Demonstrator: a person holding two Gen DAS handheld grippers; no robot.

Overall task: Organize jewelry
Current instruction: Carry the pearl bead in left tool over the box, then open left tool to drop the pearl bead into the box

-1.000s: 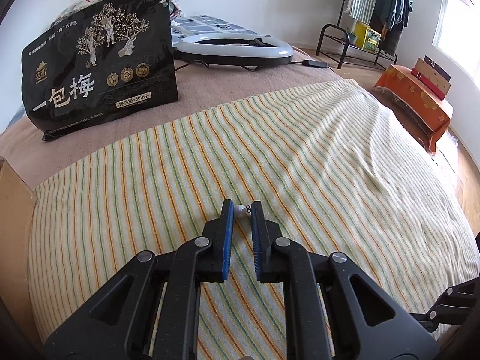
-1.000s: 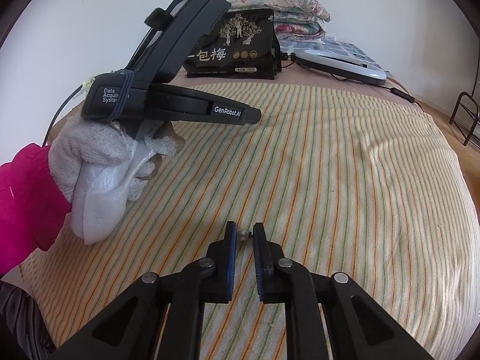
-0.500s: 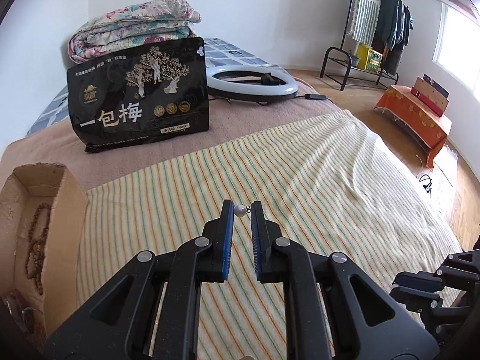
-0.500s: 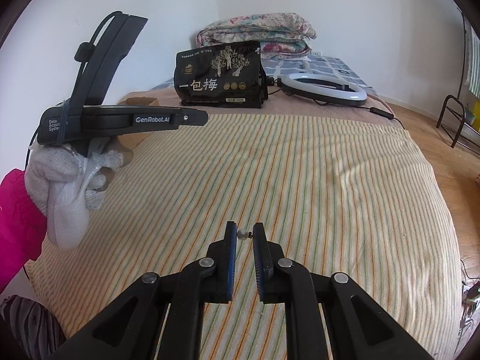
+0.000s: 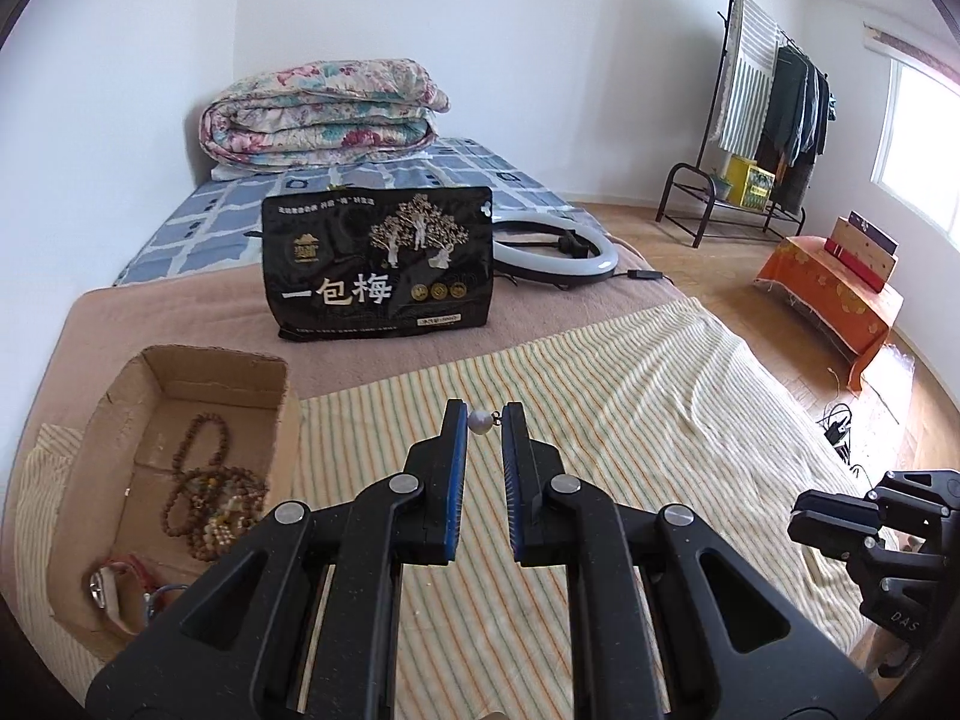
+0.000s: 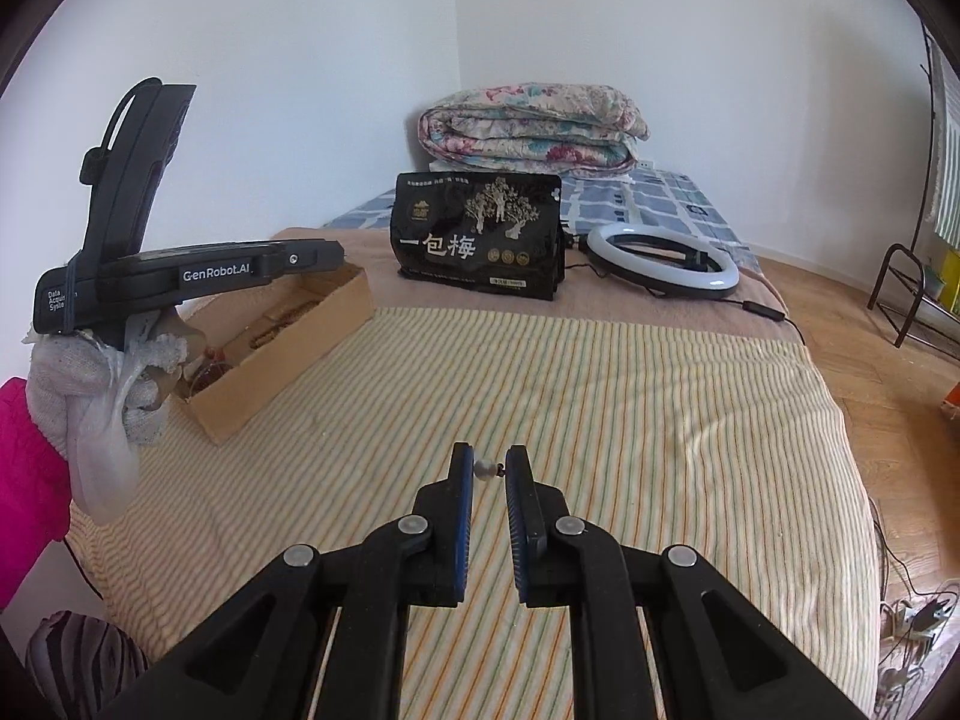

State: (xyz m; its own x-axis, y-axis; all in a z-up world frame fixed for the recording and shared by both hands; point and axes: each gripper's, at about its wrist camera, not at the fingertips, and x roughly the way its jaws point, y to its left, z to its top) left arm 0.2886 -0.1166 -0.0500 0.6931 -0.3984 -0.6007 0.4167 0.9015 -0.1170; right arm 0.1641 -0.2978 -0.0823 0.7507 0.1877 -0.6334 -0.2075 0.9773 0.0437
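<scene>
Two pearl earrings are held, one pinched at the tips of the left gripper [image 5: 481, 422] and one in the right gripper [image 6: 489, 469], while the cardboard box [image 5: 198, 384] lies at lower left of the left view, nearer the left gripper.

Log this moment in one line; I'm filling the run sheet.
left gripper: shut on pearl earring | right gripper: shut on second pearl earring | cardboard box: holds bead bracelets

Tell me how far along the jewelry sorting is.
Bead bracelets and a watch already lie in the cardboard box. Left gripper and right gripper each pinch a pearl earring above the striped towel. Both remain to be boxed.
</scene>
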